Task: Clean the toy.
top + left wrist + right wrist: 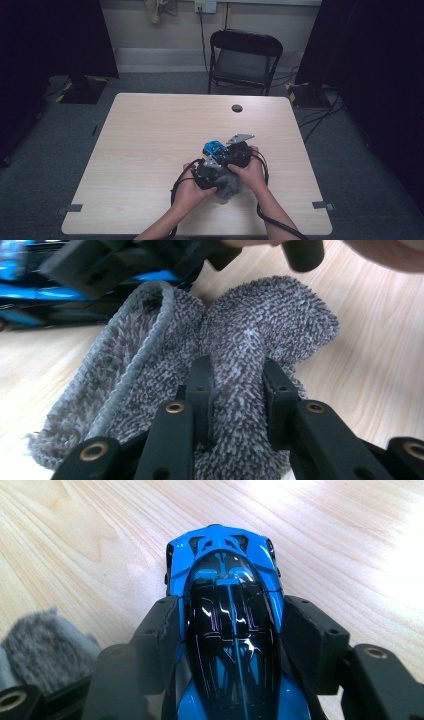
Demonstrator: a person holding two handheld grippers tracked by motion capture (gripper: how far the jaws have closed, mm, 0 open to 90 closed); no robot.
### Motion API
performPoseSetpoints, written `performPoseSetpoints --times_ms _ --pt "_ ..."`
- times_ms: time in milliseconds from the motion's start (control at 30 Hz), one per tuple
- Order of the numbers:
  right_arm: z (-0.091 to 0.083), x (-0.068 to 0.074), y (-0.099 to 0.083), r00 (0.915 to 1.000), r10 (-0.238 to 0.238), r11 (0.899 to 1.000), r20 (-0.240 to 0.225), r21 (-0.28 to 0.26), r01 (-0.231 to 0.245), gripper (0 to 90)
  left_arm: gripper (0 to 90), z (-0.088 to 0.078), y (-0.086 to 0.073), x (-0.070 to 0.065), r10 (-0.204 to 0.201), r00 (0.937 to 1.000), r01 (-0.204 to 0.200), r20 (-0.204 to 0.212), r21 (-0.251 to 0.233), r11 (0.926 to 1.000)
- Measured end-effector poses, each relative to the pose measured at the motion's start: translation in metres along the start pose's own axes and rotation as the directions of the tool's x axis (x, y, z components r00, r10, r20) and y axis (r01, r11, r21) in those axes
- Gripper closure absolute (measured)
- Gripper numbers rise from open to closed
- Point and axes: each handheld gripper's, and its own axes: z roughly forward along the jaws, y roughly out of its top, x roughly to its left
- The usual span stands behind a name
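A blue and black toy car [225,615] sits between the jaws of my right gripper [227,625], which is shut on its sides just above the wooden table [90,540]. In the high view the blue toy car [214,148] pokes out ahead of the right gripper [235,152]. My left gripper [235,390] is shut on a fold of a grey shaggy cloth [250,325], which lies bunched on the table beside the car. From above, the grey cloth [229,187] shows under both hands, with the left gripper [207,175] over it.
The light wooden table [150,150] has a round cable hole [237,108] near its far edge. A black folding chair [244,60] stands beyond the table. Dark stands and cables lie on the floor at both sides.
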Motion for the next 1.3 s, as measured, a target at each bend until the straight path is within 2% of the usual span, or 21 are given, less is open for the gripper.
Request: performPoseSetpoints --times_ms 100,233,400,500,667,800,867,933,967,1033,1100,1300 --pt "0.000 0.000 0.000 1.0000 0.000 1.000 0.000 0.000 0.000 41.6 71.0 0.006 0.002 0.001 -0.013 0.9998 0.014 0.015 -0.021 0.9997" --pt "0.000 0.000 0.000 1.0000 -0.001 1.000 0.001 0.003 0.001 41.6 71.0 0.009 0.006 0.006 -0.032 0.9995 0.032 0.000 -0.026 0.9992" --pt "0.000 0.000 0.000 1.0000 -0.006 1.000 0.002 0.003 0.006 41.6 71.1 0.010 0.010 0.008 -0.012 0.9986 0.011 -0.052 -0.013 0.9998" --pt "0.000 0.000 0.000 1.0000 -0.006 1.000 0.001 0.004 0.006 41.6 71.1 0.010 0.011 0.009 -0.001 0.9976 0.001 -0.069 -0.003 1.0000" --pt "0.000 0.000 0.000 1.0000 -0.005 1.000 0.000 0.002 0.005 41.6 71.2 0.008 0.011 0.010 0.014 0.9962 -0.014 -0.086 0.005 0.9999" --pt "0.000 0.000 0.000 1.0000 -0.005 1.000 -0.002 0.000 0.005 41.7 71.2 0.005 0.011 0.014 0.005 0.9960 -0.004 -0.090 0.008 1.0000" --pt "0.000 0.000 0.000 1.0000 -0.004 1.000 -0.002 -0.001 0.004 41.6 71.2 0.002 0.010 0.017 -0.004 0.9953 0.006 -0.097 0.015 0.9999" --pt "0.000 0.000 0.000 1.0000 -0.006 1.000 -0.001 0.001 0.006 41.6 71.2 -0.002 0.010 0.021 0.004 0.9923 -0.002 -0.124 0.019 0.9998" --pt "0.000 0.000 0.000 1.0000 -0.005 1.000 -0.002 -0.001 0.005 41.7 71.2 -0.004 0.009 0.024 -0.006 0.9912 0.009 -0.133 0.021 0.9997" --pt "0.000 -0.001 -0.001 1.0000 -0.005 1.000 -0.004 -0.001 0.005 41.7 71.1 -0.007 0.007 0.032 -0.029 0.9911 0.030 -0.130 0.006 0.9995" --pt "-0.001 -0.001 -0.001 1.0000 -0.004 1.000 -0.004 -0.002 0.004 41.7 71.1 -0.009 0.007 0.039 -0.027 0.9901 0.029 -0.138 0.013 0.9995" --pt "-0.001 0.000 0.000 1.0000 -0.006 1.000 -0.002 0.001 0.006 41.7 71.1 -0.016 0.008 0.058 -0.069 0.9812 0.071 -0.180 0.003 0.9975"
